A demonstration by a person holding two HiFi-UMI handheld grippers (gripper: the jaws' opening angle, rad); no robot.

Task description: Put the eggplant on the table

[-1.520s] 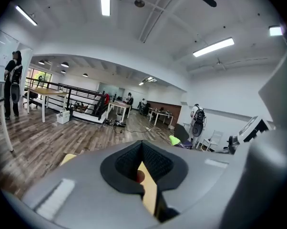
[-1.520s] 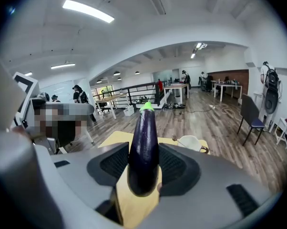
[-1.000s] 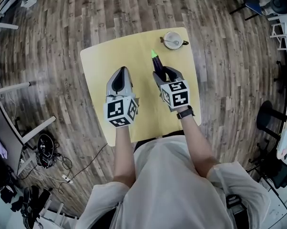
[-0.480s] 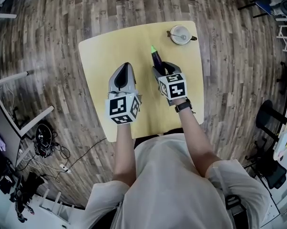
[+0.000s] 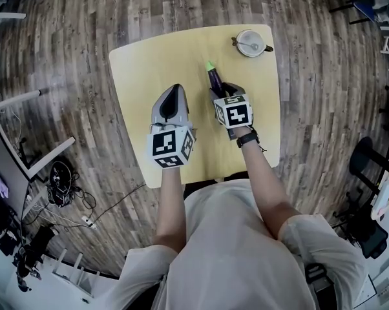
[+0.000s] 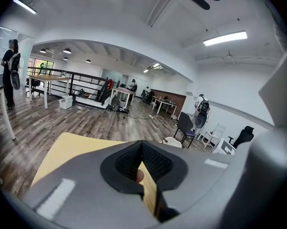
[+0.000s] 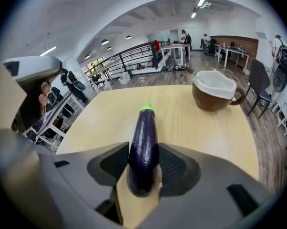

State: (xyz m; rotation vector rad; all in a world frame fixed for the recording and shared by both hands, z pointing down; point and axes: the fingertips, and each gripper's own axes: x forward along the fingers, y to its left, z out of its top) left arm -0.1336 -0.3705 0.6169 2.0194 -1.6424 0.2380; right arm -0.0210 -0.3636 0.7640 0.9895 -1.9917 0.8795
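Observation:
A dark purple eggplant [image 7: 143, 144] with a green tip sticks out forward from my right gripper [image 7: 142, 168], whose jaws are shut on its thick end. In the head view the eggplant [image 5: 214, 78] points away from me over the yellow table [image 5: 136, 70], held by the right gripper [image 5: 221, 90] near the table's middle right. My left gripper [image 5: 171, 102] hovers beside it to the left. In the left gripper view the left gripper [image 6: 143, 168] has its jaws together with nothing between them.
A brown and white cup [image 5: 251, 43] with a spoon stands at the table's far right corner, also seen as the cup [image 7: 214, 90] ahead of the eggplant. Wood floor surrounds the table; chairs [image 5: 366, 163] and desks stand off to the sides.
Both grippers have sunk toward the table, the right one more, tilting the eggplant further downward. The grip on the eggplant is unchanged.

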